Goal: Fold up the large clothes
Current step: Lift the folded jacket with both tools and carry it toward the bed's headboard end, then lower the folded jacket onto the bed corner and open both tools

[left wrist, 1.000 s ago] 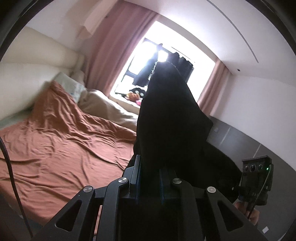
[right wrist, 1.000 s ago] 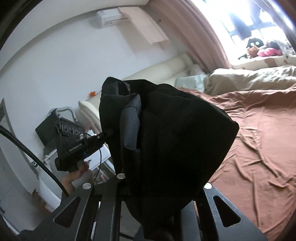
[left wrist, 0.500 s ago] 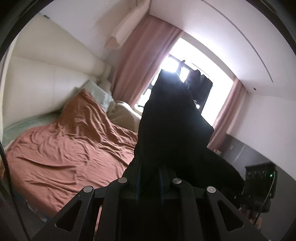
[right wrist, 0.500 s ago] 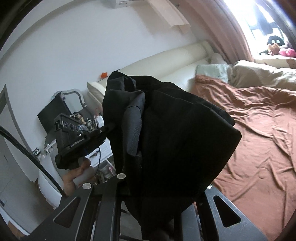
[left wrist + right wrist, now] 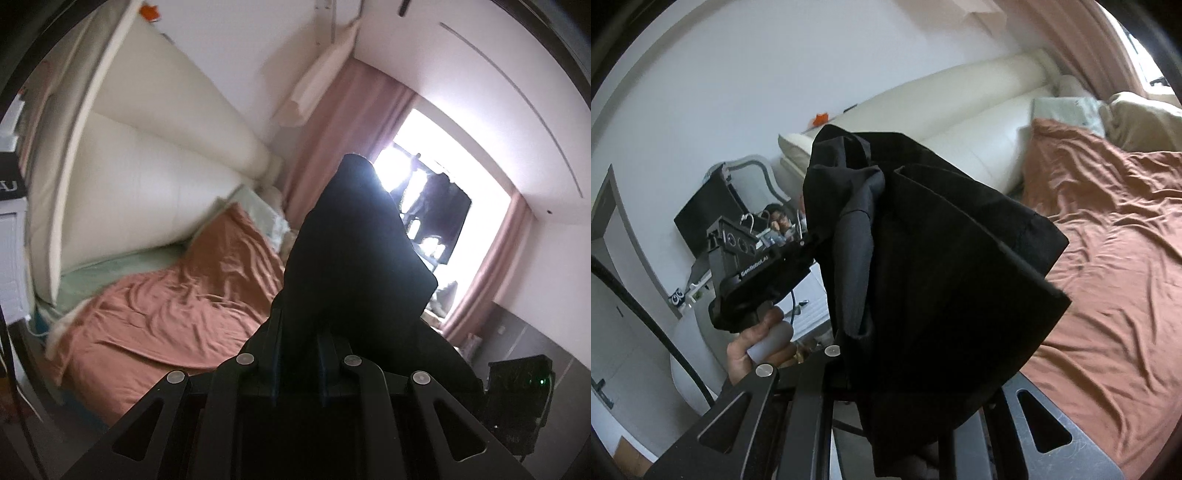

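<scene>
Left wrist view: left gripper (image 5: 297, 332) and right gripper (image 5: 908, 373) each clamp the bunched black fabric garment (image 5: 354, 258) held in the air, with the rumpled rust-brown bedsheet (image 5: 177, 306) lying beyond and below both.

Place: a bedroom in a home.
Bed (image 5: 177, 314): wide, spread with a rumpled rust-brown sheet (image 5: 1119, 258), no counter anywhere.
Headboard (image 5: 147, 177): tall padded cream rolls against a white wall.
Pillows (image 5: 1067, 110): pale green and beige ones bunched at the far end of the bed.
Window (image 5: 443, 177): bright daylight, pink curtains (image 5: 351, 147) on both sides, dark clothes hanging in it.
Air conditioner (image 5: 321, 88): wall unit high beside the curtain.
Bedside: white drawers (image 5: 809, 302) with small clutter on top, beside the headboard.
</scene>
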### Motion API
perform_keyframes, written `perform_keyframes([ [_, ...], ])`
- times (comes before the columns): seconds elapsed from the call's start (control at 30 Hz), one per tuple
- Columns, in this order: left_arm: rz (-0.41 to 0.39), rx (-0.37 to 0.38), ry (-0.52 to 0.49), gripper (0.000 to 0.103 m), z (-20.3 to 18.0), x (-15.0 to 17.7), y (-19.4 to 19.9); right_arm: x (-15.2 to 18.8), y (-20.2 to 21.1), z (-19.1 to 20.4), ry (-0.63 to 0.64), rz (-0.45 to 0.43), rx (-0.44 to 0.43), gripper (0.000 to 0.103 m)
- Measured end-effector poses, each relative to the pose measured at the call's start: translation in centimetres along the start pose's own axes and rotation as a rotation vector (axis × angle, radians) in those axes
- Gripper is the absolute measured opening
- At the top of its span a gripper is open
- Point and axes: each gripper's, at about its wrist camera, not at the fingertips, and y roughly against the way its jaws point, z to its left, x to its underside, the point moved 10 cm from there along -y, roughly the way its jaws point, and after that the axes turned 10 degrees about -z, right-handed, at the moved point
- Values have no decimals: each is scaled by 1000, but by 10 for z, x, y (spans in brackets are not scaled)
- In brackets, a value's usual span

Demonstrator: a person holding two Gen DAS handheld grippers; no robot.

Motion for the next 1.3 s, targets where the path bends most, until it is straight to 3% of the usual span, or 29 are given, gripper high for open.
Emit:
perform_keyframes([
  [0.3,-23,-121,-9,15,85,-24,-18,8,-91,-8,-41,59,-65,11],
  [0.7,44,-231,-68,14,160,-37,-80,9,-187,-38,-149,116,-132,11],
  [1.03,171,-331,-105,14,210,-2,-182,2,-248,-113,-263,145,-59,11],
  [1.3,282,-386,-126,15,235,52,-244,13,-269,-174,-312,150,61,9],
])
